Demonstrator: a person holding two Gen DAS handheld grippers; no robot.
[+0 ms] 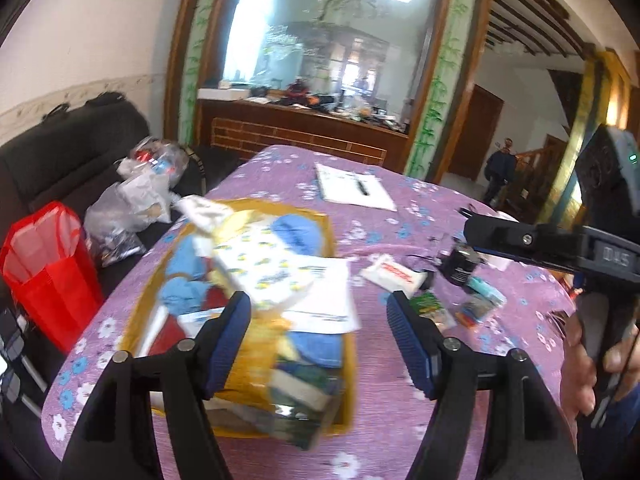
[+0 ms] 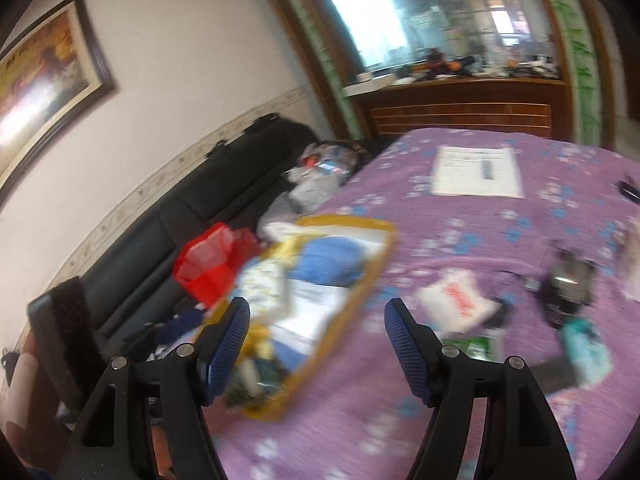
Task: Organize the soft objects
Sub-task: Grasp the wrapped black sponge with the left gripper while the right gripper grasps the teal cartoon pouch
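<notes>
Blue-padded left gripper and right gripper both spread and empty; next reach slowly toward white packet beside yellow basket, mid-tabletop.

Purple floral tablecloth. Notepad with pen near far edge. Red bag and clear plastic bags on black sofa, off left edge.
</notes>
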